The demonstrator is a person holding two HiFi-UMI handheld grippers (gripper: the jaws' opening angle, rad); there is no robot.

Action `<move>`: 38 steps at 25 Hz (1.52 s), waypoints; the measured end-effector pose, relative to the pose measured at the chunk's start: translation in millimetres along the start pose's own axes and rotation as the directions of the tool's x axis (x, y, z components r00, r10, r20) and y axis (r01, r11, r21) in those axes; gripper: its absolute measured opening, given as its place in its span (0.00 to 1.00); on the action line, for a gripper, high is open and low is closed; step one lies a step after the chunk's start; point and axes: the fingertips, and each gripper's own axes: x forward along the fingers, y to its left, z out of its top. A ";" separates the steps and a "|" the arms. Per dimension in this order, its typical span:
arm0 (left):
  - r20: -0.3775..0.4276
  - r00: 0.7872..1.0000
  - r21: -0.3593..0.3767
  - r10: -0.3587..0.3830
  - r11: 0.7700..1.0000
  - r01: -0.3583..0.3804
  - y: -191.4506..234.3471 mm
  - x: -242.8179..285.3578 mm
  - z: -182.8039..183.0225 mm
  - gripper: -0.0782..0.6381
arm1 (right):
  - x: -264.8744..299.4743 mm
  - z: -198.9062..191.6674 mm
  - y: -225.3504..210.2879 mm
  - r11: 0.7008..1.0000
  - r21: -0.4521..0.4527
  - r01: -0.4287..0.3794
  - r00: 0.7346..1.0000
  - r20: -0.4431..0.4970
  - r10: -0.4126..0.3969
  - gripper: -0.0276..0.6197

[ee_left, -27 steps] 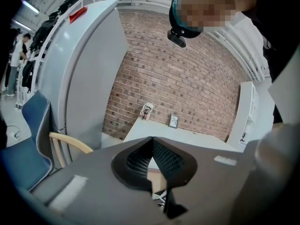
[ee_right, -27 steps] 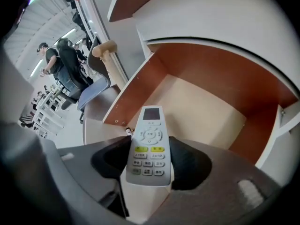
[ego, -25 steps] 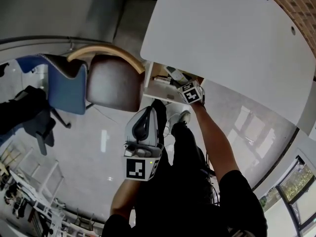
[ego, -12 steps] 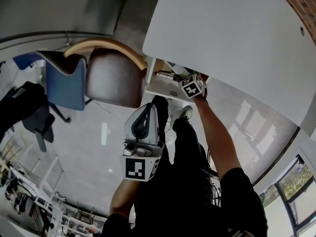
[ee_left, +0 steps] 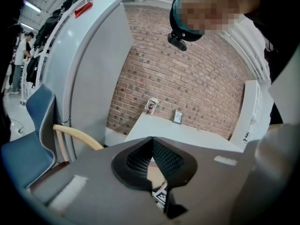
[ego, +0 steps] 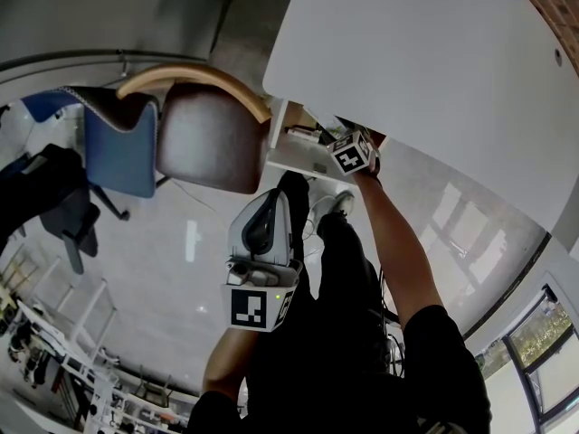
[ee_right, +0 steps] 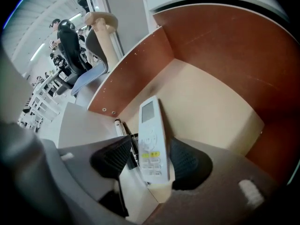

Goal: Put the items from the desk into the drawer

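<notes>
A white remote control (ee_right: 152,139) stands lengthwise between the jaws of my right gripper (ee_right: 151,161), inside the open drawer (ee_right: 206,102). The right pad lies along its edge. At the left pad a narrow gap shows, with a dark pen (ee_right: 119,125) behind it. In the head view the right gripper (ego: 348,150) reaches into the drawer (ego: 294,163) under the white desk (ego: 434,70), its jaws hidden. My left gripper (ego: 270,202) hangs in front of the person's body; in the left gripper view its pads (ee_left: 152,142) meet with nothing between them.
A brown chair with a wooden armrest (ego: 204,143) stands just left of the drawer, a blue chair (ego: 118,152) beyond it. The person's legs and shoe (ego: 336,208) are below the drawer. A cup (ee_left: 151,106) and a small frame (ee_left: 177,117) stand at the desk's brick-wall end.
My right gripper has sunk a little deeper into the drawer with the remote between its jaws. The left gripper has stayed where it was.
</notes>
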 end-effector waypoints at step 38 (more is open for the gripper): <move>0.252 0.955 0.148 -0.158 0.981 0.123 -156.9 -91.3 161.0 0.14 | -506.0 110.4 24.8 0.951 0.306 -0.032 0.673 0.710 -0.206 0.05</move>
